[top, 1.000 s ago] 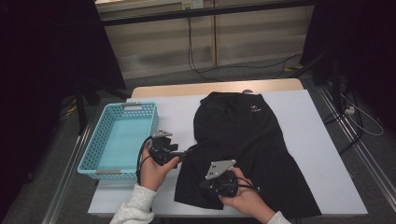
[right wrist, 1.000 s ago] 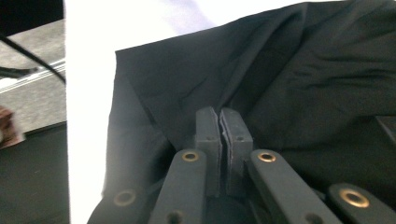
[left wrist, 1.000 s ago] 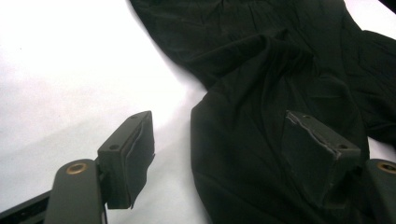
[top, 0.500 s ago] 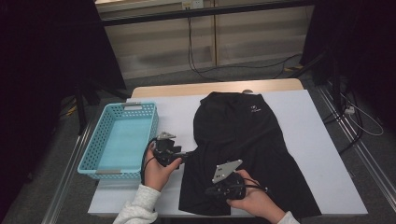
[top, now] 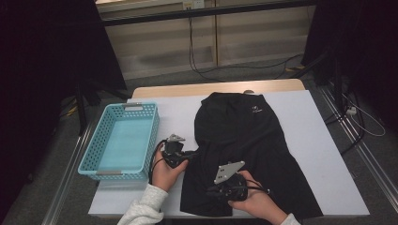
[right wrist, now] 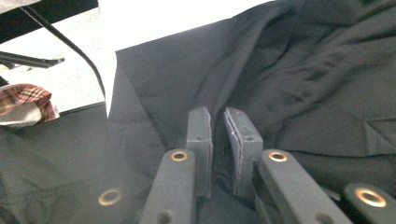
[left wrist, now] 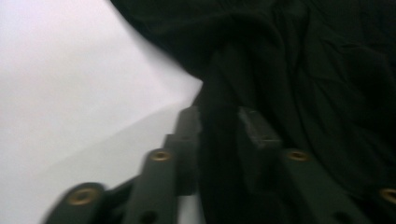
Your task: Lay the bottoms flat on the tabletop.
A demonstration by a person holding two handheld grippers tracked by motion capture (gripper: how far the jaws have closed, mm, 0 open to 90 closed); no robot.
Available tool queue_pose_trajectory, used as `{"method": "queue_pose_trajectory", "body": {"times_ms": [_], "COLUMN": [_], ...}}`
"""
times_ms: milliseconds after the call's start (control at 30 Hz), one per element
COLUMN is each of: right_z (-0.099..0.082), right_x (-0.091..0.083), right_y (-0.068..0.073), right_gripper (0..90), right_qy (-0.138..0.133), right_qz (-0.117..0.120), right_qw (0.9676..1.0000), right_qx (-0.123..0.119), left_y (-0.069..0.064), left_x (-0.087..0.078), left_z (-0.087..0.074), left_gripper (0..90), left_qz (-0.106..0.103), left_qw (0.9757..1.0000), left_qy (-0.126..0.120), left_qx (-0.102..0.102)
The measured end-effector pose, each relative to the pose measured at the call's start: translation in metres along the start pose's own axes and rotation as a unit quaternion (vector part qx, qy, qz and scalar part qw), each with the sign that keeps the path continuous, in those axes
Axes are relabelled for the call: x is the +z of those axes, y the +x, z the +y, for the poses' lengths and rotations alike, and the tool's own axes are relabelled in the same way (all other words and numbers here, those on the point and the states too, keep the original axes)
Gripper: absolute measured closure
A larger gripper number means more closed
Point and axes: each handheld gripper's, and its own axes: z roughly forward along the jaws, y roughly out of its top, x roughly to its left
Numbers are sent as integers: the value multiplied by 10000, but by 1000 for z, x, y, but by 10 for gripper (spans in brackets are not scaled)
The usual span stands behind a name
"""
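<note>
High view shows a black garment point(top: 248, 150) spread over the white tabletop point(top: 324, 154), with a turquoise basket point(top: 123, 140) just beside it on the left. Left gripper point(top: 190, 153) sits at the garment's left edge, and in the left gripper view its jaws have just been closing, a fold of the dark cloth point(left wrist: 219, 154) standing pinched between them. Right gripper point(top: 213, 190) rests on the garment's near hem, and in the right gripper view its jaws stand nearly together, just easing apart, with a thin fold of cloth point(right wrist: 218, 154) in the narrow gap.
</note>
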Motion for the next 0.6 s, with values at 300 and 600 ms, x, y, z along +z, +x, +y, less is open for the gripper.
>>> {"method": "queue_pose_trajectory", "body": {"times_ms": [300, 600], "right_z": [5, 15], "right_x": [-4, 10], "right_y": [-2, -2], "right_gripper": [609, 427], "right_qy": [-211, -371], "right_qz": [-113, -169], "right_qw": [9997, 9992], "right_qx": [-10, 38], "left_y": [4, 9], "left_x": [-20, -33], "left_z": [1, -5], "left_gripper": [899, 895], "left_qz": [-74, 126], "left_qw": [9993, 9989], "left_qy": [51, -56], "left_qx": [-375, -448]}}
